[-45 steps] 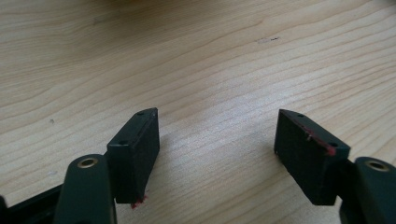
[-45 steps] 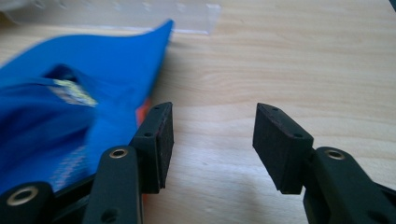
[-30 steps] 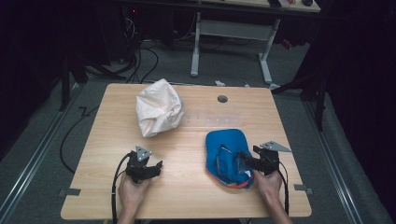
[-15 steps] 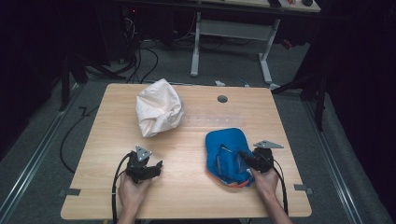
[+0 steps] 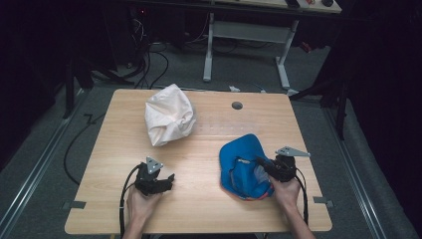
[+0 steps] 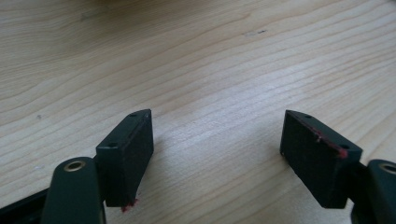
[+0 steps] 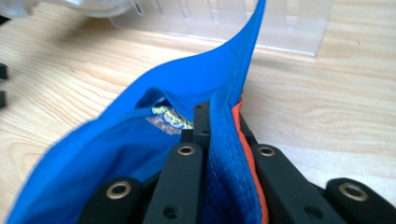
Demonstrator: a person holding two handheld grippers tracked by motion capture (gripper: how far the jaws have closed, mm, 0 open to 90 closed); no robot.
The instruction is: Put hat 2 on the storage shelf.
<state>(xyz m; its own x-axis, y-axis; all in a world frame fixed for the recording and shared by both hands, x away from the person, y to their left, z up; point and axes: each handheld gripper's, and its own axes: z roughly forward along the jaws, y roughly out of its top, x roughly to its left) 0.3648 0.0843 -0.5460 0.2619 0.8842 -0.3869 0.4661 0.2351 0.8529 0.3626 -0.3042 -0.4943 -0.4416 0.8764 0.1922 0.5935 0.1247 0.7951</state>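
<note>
A blue cap (image 5: 242, 167) with an orange edge lies on the right half of the wooden table (image 5: 209, 209), its inside turned up. My right gripper (image 5: 261, 163) is shut on the cap's rim; in the right gripper view the blue fabric (image 7: 196, 88) is pinched between the two black jaws and lifts away from the table. My left gripper (image 5: 168, 181) rests low over bare wood at the front left. Its jaws stand wide apart, with nothing between its fingers (image 6: 126, 149). A crumpled white cloth bag (image 5: 168, 121) sits at the back left of the table.
A clear plastic rack (image 7: 243, 23) stands on the table beyond the cap. There is a round cable hole (image 5: 237, 105) near the table's back edge. Cables trail from both grippers off the front edge. A desk frame (image 5: 246, 35) and floor cables lie behind the table.
My right gripper has shifted slightly left with the cap's rim in it, and the cap has turned more open. The left gripper has not moved.
</note>
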